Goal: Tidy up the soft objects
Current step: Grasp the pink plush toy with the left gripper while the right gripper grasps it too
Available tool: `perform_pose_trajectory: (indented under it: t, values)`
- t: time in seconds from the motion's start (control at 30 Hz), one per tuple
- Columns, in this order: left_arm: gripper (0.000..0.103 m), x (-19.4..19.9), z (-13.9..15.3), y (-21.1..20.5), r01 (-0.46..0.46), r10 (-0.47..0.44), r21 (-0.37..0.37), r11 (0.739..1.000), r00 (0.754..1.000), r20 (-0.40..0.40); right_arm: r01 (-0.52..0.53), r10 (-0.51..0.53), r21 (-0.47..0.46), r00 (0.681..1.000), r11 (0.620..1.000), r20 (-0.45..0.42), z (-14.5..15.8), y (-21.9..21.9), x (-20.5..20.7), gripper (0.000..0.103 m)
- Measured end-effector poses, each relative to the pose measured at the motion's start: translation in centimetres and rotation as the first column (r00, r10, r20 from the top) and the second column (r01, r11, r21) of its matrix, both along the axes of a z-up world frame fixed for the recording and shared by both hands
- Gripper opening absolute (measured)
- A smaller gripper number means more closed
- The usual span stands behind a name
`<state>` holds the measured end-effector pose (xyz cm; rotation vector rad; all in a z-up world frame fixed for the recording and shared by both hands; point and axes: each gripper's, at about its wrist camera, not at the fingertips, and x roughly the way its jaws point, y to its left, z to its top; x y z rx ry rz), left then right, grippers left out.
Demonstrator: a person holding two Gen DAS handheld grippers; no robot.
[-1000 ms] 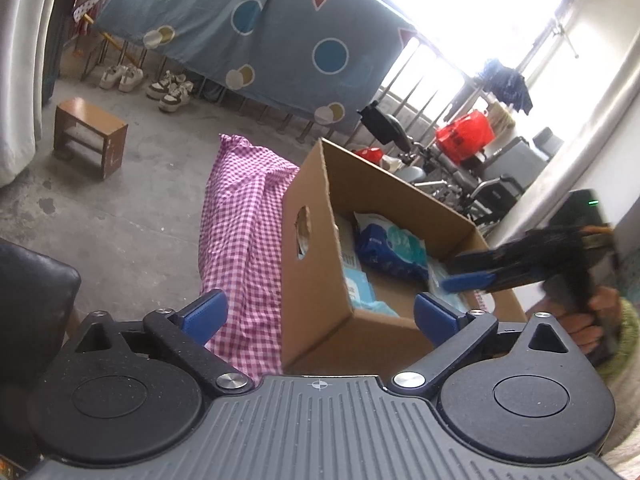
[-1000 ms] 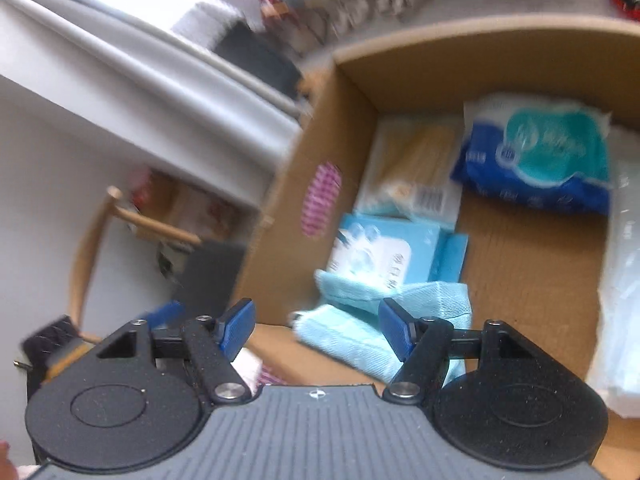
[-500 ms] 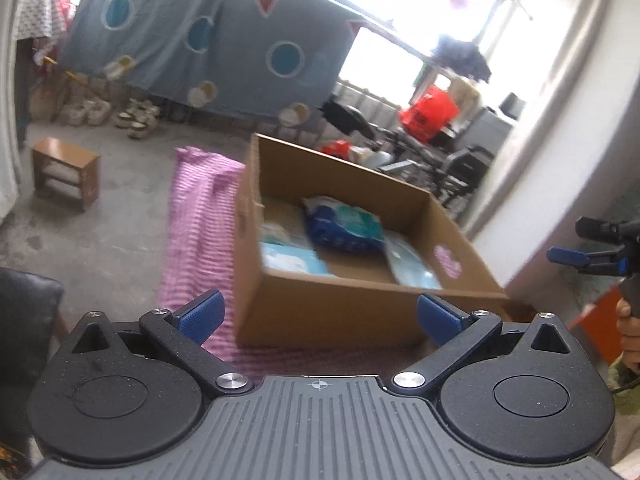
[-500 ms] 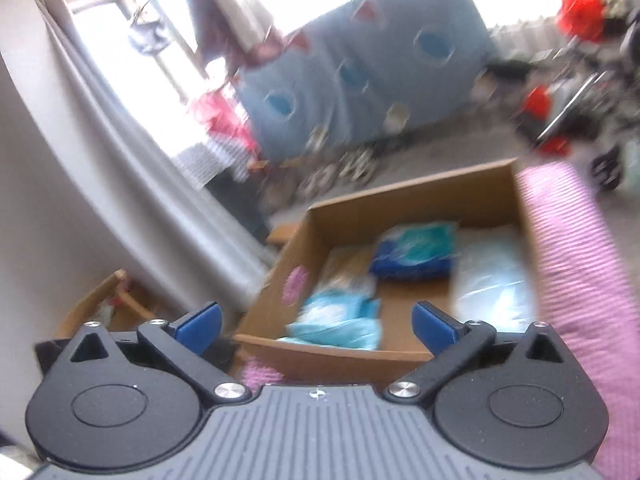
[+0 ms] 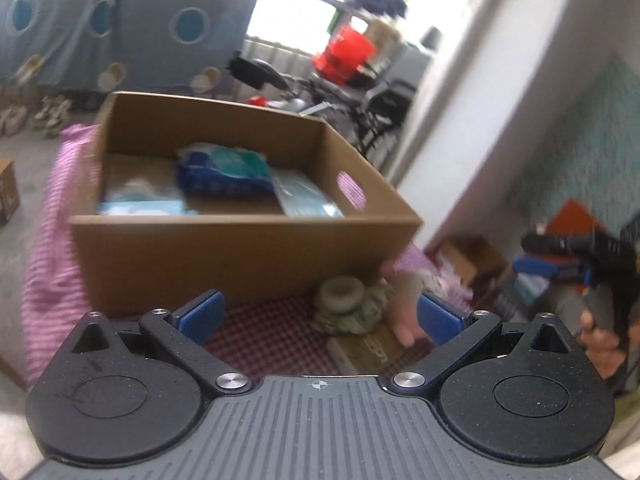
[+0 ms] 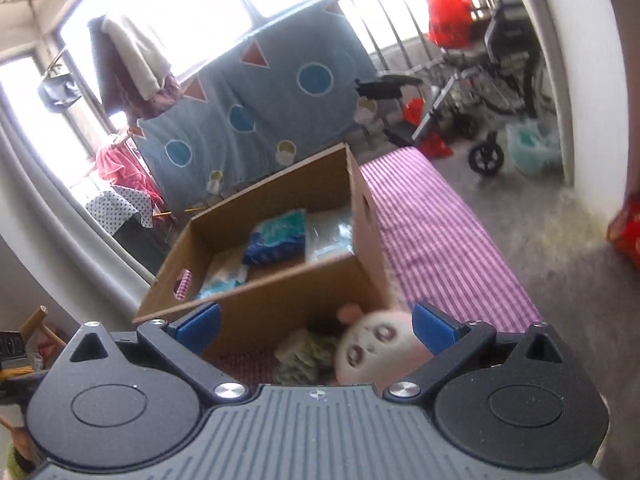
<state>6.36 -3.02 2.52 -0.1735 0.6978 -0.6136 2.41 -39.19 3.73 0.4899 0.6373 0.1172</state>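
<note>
Your next soft thing is the plush toy (image 6: 376, 350), a pale round head with a pink ear and a greenish knitted body, lying on the checked pink cloth (image 6: 440, 240) at the near edge of the counter, right against the front wall of the cardboard box (image 6: 280, 304). The box already holds a blue packet (image 5: 224, 172) and other soft packs.

Your right gripper (image 6: 316, 330) has just been opening; its fingers are spread wide with nothing pinched, and the toy's head sits low between them, not pressed. Your left gripper (image 5: 320, 316) is likewise spread and empty, with the toy just ahead of it.

The toy should be light and squashy, so it will likely deform rather than slip. Take it across the head or the thick of the body, not by the ear.
</note>
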Motion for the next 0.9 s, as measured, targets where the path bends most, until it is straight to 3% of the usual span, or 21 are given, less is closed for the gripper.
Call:
perform_pose_trajectory:
  t: [0.2, 0.57, 0.77, 0.9]
  values:
    - [0.103, -0.1, -1.7, -8.4, 0.152, -0.167, 0.198, 0.968, 0.984, 0.064, 0.030, -0.026, 0.055, 0.997, 0.998, -0.078, -2.7, -2.6, 0.1, 0.103]
    - [0.103, 1.3, -4.8, -17.6, 0.354, -0.385, 0.325, 0.877, 0.922, 0.036, 0.063, -0.021, 0.214, 0.981, 0.975, -0.191, -7.9, -5.3, 1.3, 0.103]
    - [0.102, 2.0, -5.7, -20.1, 0.398, -0.432, 0.355, 0.846, 0.902, 0.020, 0.058, -0.006, 0.240, 0.978, 0.969, -0.210, -9.1, -6.2, 1.8, 0.102]
    - [0.099, 2.5, -6.1, -21.5, 0.391, -0.429, 0.391, 0.833, 0.903, 0.010, 0.044, 0.012, 0.266, 0.979, 0.963, -0.204, -9.8, -6.6, 2.6, 0.102]
